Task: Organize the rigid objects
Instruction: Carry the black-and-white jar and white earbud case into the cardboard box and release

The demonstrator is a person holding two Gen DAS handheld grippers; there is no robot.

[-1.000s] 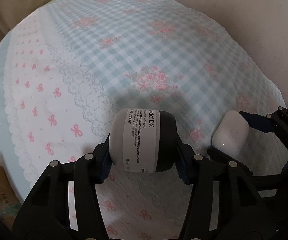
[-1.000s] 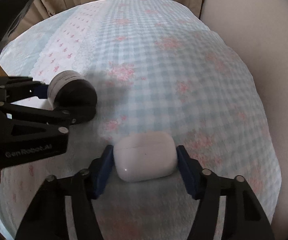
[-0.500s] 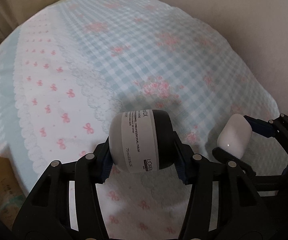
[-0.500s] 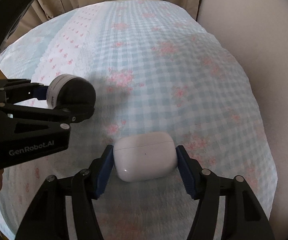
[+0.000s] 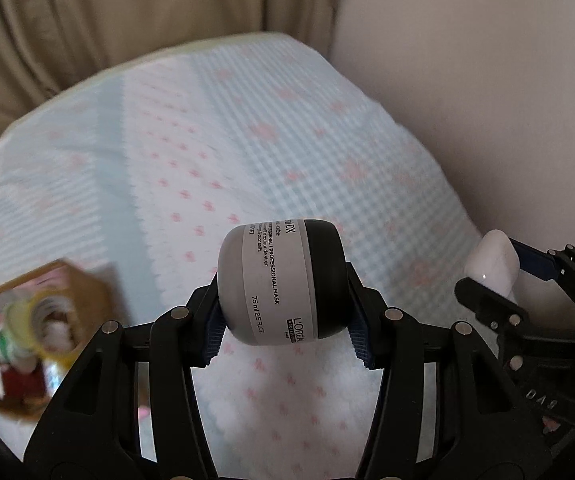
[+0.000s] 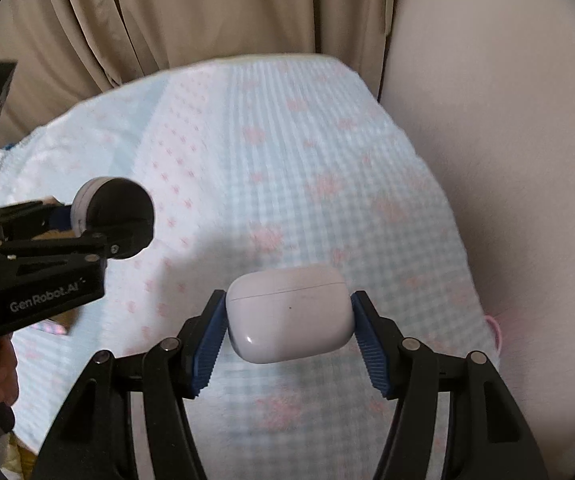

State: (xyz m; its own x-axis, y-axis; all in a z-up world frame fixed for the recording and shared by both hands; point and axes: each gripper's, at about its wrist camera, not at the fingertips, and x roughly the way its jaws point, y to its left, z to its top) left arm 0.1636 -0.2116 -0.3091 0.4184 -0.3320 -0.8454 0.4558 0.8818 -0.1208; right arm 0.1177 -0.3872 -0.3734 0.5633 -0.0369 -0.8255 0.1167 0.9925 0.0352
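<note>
The left tongs point(image 5: 283, 320) are clamped on one jar point(image 5: 281, 282), grey with a black lid, lying sideways between the blue pads with its lid to the right. The right tongs point(image 6: 289, 334) grip one white earbud case point(image 6: 290, 316) by its two ends, lid seam up. Both things hang in the air above the bed point(image 5: 247, 152), clear of the cloth.

The bed's cover is blue gingham with pink flowers on the right and a white strip with pink bows down the middle. Its far edge meets beige curtains point(image 6: 187, 16); its right edge runs along a plain pale wall point(image 6: 507, 140). The whole stretch of cover ahead of both tongs lies bare, so the open room is forward and between the two tools.

Only the left view shows the cardboard box point(image 5: 83, 284) at the bed's left edge, blurred, holding a roll of yellow tape point(image 5: 47, 316) and other small items I cannot make out. It also shows the case from its end, in the right tongs at the far right. Only the right view shows the jar's round black lid face-on, the printed body of the left tool, and a hand point(image 6: 1, 376) on its handle at the lower left. A pink bit pokes out at the bed's right edge there; what it is I cannot tell.
</note>
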